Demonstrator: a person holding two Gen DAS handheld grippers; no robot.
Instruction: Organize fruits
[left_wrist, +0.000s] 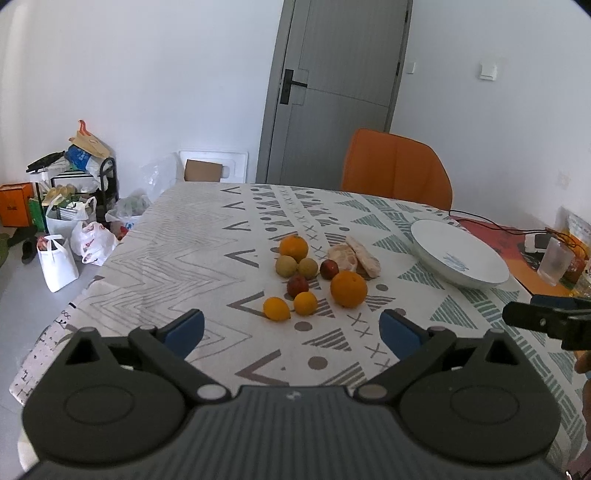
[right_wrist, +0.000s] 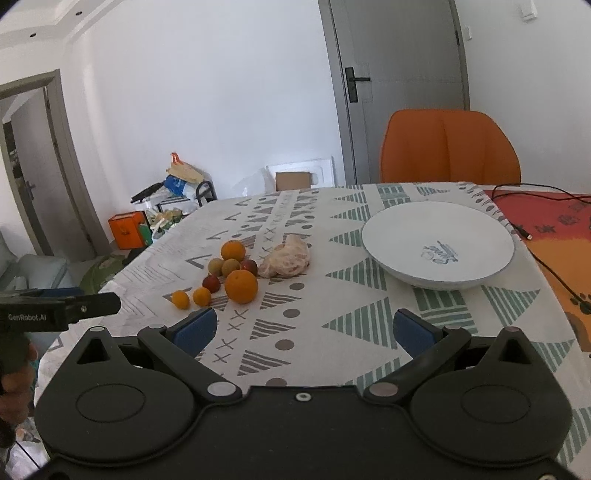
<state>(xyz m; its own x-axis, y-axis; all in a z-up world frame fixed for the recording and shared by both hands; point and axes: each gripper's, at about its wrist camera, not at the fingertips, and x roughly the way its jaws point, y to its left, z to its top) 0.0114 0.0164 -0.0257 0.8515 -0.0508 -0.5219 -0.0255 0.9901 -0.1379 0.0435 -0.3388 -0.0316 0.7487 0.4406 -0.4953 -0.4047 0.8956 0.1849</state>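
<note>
White walls, grey door, orange chair behind table; bags, maybe groceries, on floor.

Bare cloth on the bench lies between the fruit cluster and the white plate, wide enough for a gripper to pass, and more bare cloth lies in front of the cluster. The fruits sit packed, several touching, with the peeled pieces just beside them on the plate's side, so room between single fruits is tight. An orange chair stands behind the far edge, and a black cable crosses the bench right of the plate.
</note>
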